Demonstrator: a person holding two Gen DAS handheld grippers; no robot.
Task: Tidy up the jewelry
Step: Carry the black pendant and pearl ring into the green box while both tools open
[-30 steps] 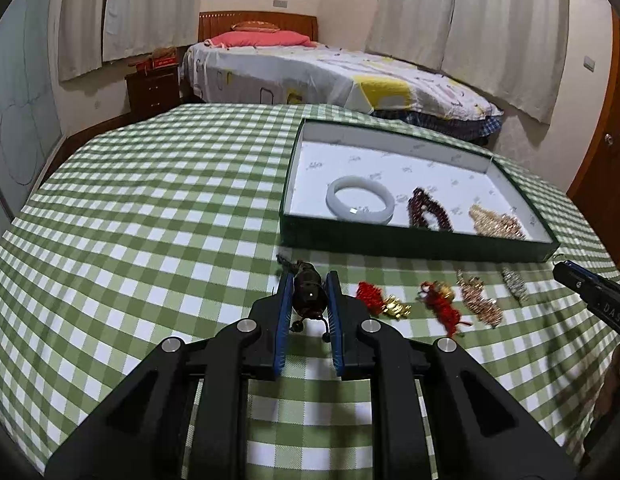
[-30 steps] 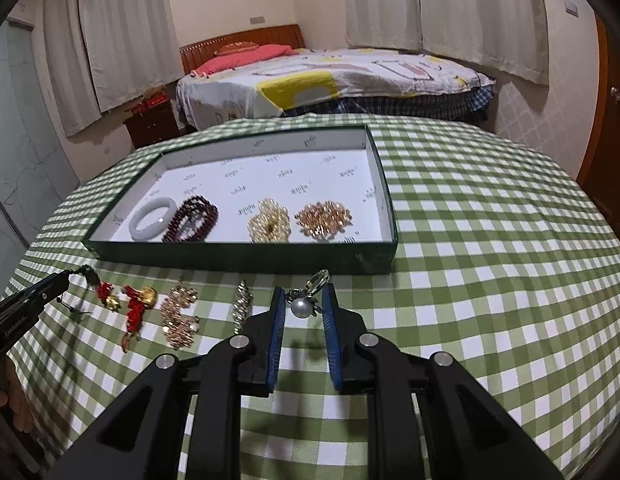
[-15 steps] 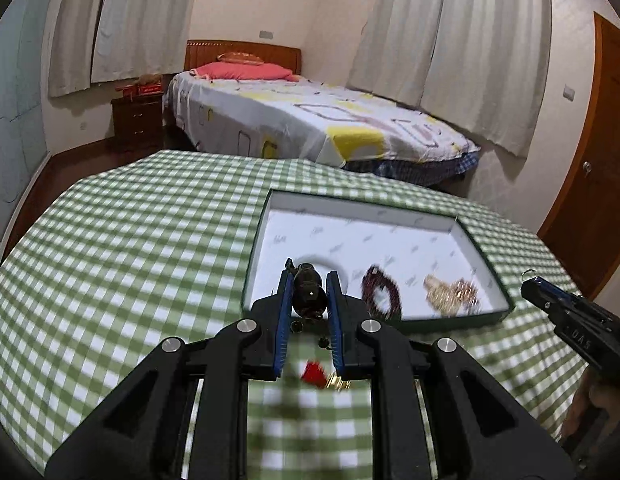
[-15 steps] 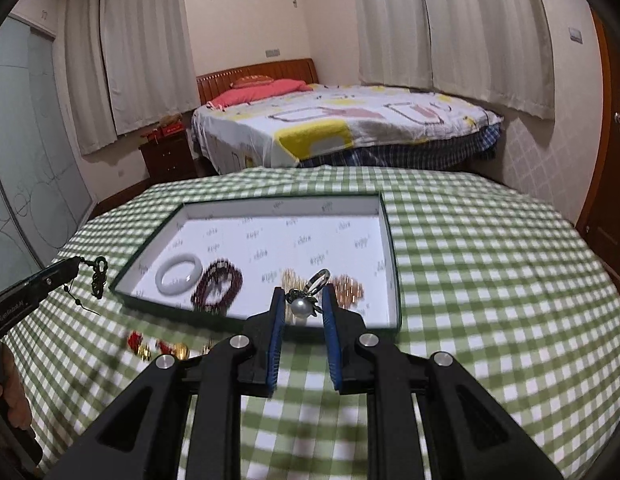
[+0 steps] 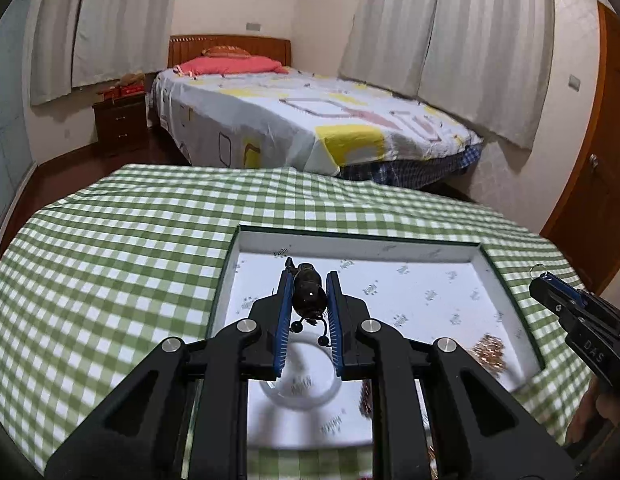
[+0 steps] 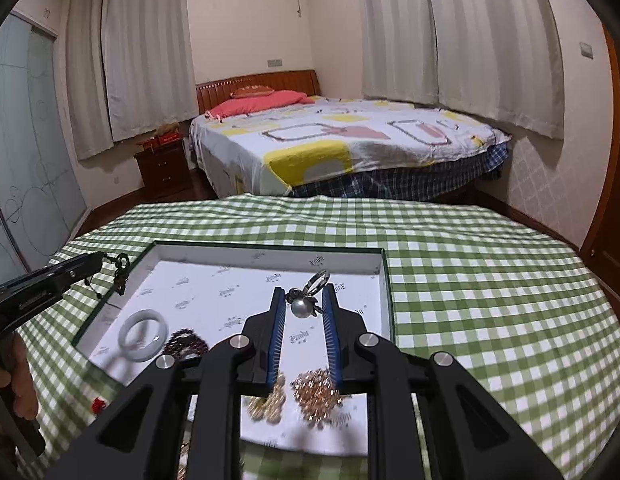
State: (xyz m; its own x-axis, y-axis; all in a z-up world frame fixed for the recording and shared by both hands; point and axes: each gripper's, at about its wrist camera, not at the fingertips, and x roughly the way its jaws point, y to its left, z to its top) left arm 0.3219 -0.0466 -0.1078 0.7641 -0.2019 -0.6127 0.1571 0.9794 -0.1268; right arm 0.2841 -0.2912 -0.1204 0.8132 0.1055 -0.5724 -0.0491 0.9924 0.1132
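My left gripper (image 5: 308,280) is shut on a dark beaded charm (image 5: 307,294) and holds it above the left part of the green jewelry tray (image 5: 229,252). My right gripper (image 6: 303,294) is shut on a pearl keyring charm (image 6: 299,307) and holds it above the tray's (image 6: 384,280) right part. In the tray lie a white jade bangle (image 6: 143,334), a dark red bead bracelet (image 6: 187,342) and two gold pieces (image 6: 318,390). The left gripper (image 6: 94,262) shows at the left of the right wrist view, the right gripper (image 5: 544,280) at the right of the left wrist view.
The tray sits on a round table with a green checked cloth (image 6: 490,280). A red charm (image 6: 97,404) lies on the cloth in front of the tray. A bed (image 6: 342,140) and a nightstand (image 6: 161,170) stand behind the table.
Both grippers lifted their charms off the cloth and moved forward over the tray. The loose pieces on the cloth have dropped out of view below.
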